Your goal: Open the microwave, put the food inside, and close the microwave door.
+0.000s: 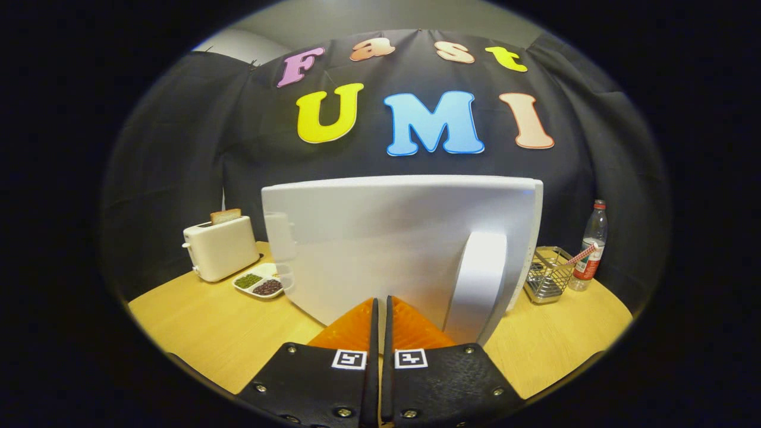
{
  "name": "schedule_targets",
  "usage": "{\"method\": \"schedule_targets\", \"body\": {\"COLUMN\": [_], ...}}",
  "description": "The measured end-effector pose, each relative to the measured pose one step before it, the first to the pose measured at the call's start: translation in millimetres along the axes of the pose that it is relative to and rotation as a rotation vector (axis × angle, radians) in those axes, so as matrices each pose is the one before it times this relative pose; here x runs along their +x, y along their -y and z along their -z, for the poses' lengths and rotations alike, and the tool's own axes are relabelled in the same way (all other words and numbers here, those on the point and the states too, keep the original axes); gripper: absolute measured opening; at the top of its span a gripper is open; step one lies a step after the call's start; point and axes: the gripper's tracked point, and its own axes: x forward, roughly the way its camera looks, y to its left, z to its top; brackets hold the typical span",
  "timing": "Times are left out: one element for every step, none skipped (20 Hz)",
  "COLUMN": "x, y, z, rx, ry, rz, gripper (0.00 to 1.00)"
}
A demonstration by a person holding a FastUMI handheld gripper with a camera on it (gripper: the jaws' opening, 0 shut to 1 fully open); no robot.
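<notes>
Gripper view: tongs (380, 303) pressed together before microwave (392, 238); beans in divided dish (260, 283).

One microwave (380, 249), one toaster (220, 248), one divided dish (260, 282), one wire basket (547, 274), one bottle (590, 246); gripper (380, 309) fingers closed together.

Black cloth wall (178, 154) draped behind, pale wooden table (214, 333), grey ceiling (380, 18) above
</notes>
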Motion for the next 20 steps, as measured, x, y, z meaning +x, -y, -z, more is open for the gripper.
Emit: {"method": "schedule_targets", "body": {"x": [7.94,6.2,6.18,7.19,7.18,6.47,4.17,4.66,1.56,4.8,5.87,4.78,3.4,4.52,-1.21,0.81,-1.42,-3.29,-5.24,-8.78], "y": [10.09,8.83,5.69,7.49,2.95,4.72,1.01,-0.83,0.75,-2.48,2.9,2.22,-1.72,0.86,-0.26,-0.71,-0.22,-2.81,-2.86,-1.51], "z": [-1.34,-3.5,-5.79,-3.73,-2.0,-1.42,-2.08,-1.69,-1.47,-3.59,-2.36,1.68,-4.04,1.31,-0.87,0.81,0.07,2.33,2.94,-0.91], "rx": [0.00467,0.02034,0.02164,-0.00357,-0.01053,-0.0143,-0.0003,0.00722,0.00745,-0.00273,-0.01799,-0.01238,-0.00013,-0.01289,0.01036,-0.02396,-0.03163,-0.01812,-0.00251,-0.00022], "ry": [-0.00579,0.00186,0.01461,0.00913,0.00647,0.00316,0.00716,0.00471,-0.00038,0.00753,0.00672,-0.00502,0.01692,-0.0123,0.00876,0.00531,0.00396,-0.00623,-0.01692,-0.00357], "rz": [0.0242,0.02045,0.01427,0.0206,0.00546,0.01852,0.00064,-0.00182,0.00415,-0.00259,0.01549,0.01196,0.00197,0.00289,0.00641,0.00417,0.00237,-0.00709,-0.01848,-0.01438], "gripper": [0.03,0.03,0.03,0.03,0.03,0.03,0.03,0.03,0.03,0.03,0.03,0.03,0.03,0.05,0.05,0.07,0.08,0.09,0.09,0.09]}}
